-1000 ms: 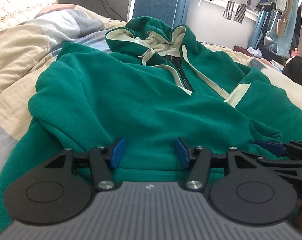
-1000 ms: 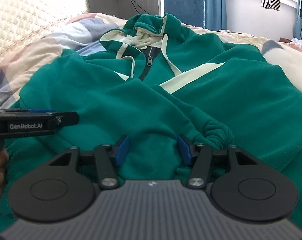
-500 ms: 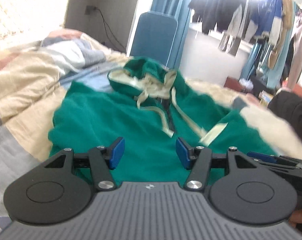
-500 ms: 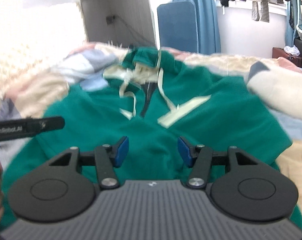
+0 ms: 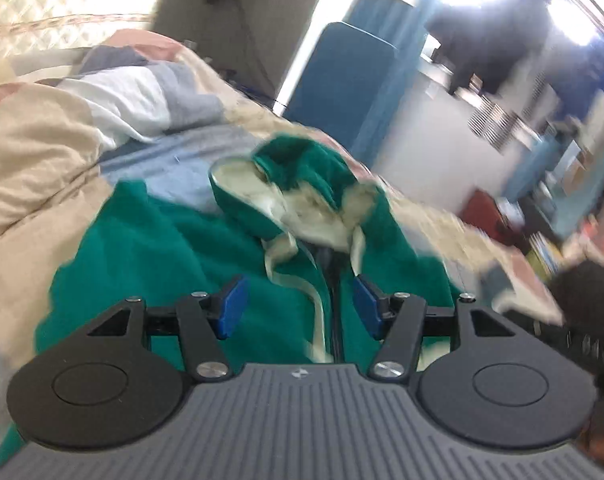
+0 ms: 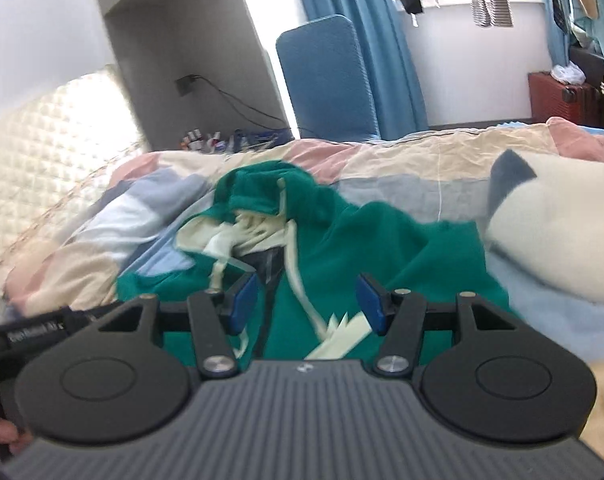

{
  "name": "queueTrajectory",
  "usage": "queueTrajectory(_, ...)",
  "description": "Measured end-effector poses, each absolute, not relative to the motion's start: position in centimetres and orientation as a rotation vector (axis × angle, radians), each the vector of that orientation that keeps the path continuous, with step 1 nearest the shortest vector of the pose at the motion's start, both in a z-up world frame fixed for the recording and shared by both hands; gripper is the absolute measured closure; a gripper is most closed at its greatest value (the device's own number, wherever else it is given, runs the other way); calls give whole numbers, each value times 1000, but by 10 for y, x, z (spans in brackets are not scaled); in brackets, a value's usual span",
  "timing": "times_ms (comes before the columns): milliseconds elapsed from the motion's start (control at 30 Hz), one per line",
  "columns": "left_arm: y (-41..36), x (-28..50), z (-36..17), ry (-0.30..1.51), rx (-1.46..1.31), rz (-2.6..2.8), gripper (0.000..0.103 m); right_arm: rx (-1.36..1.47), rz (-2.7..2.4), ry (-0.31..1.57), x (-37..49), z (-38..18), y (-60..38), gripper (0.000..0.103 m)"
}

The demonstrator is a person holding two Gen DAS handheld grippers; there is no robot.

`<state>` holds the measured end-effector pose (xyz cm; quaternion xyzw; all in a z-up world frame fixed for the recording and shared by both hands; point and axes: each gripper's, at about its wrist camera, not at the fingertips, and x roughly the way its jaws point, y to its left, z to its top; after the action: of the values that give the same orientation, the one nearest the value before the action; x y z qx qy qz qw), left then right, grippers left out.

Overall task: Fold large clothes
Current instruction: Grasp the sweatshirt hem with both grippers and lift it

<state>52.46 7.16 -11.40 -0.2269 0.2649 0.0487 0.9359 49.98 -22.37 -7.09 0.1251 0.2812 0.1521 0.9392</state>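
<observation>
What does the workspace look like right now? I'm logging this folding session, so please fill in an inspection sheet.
Surface: bed covered by a rumpled patchwork quilt in beige, pink and pale blue.
Job's things: green fleece zip hoodie with cream hood lining and drawstrings lies front-up on the quilt, hood at the far end.
Clutter: cream plush cushion with a grey patch beside the hoodie.
Grippers: left gripper and right gripper both over the hoodie, jaws apart, holding nothing.
Cables: black cord from a wall socket.
Surroundings: blue padded chair back, blue curtain, hanging clothes, red suitcase.
</observation>
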Motion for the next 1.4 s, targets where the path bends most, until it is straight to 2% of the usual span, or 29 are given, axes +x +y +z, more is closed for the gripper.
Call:
queueTrajectory(67, 83, 563, -113, 534, -509, 123, 35, 266, 302, 575, 533, -75, -223, 46)
queueTrajectory(333, 150, 717, -145, 536, -632, 95, 35, 335, 353, 574, 681, -113, -198, 45)
queueTrajectory(367, 156, 732, -150, 539, -645, 77, 35, 348, 373, 590, 695, -117, -193, 38)
queueTrajectory(400, 160, 745, -155, 542, -655, 62, 35, 351, 379, 594, 705, -120, -188, 25)
queueTrajectory(467, 167, 770, -167, 563, -671, 58, 35, 337, 376, 612, 724, -127, -175, 18)
queueTrajectory(767, 185, 818, -200, 600, -614, 200, 35, 304, 432, 729, 790, -142, -112, 20)
queueTrajectory(833, 190, 827, -211, 679, -623, 199, 35, 273, 436, 779, 794, -151, -96, 21)
queueTrajectory(867, 189, 830, -215, 713, -603, 202, 37, 232, 421, 809, 793, -155, -86, 23)
queueTrajectory(900, 186, 829, -216, 723, -579, 190, 37, 173, 396, 833, 791, -158, -78, 41)
queueTrajectory(933, 182, 827, -214, 716, -553, 182, 45, 121, 379, 838, 786, -158, -71, 55)
queueTrajectory(967, 181, 823, -211, 707, -550, 168, 65, 103, 374, 825, 780, -155, -69, 70)
queueTrajectory(1000, 179, 821, -210, 707, -556, 156, 73, 107, 380, 807, 775, -150, -69, 80)
queueTrajectory(1033, 178, 817, -205, 705, -549, 166, 84, 120, 393, 786, 769, -143, -72, 81)
queueTrajectory(1067, 175, 812, -198, 694, -536, 175, 87, 124, 403, 760, 761, -134, -76, 83)
queueTrajectory(1400, 163, 692, -83, 531, -443, 78, 90, 77, 432, 510, 647, -26, -133, 86)
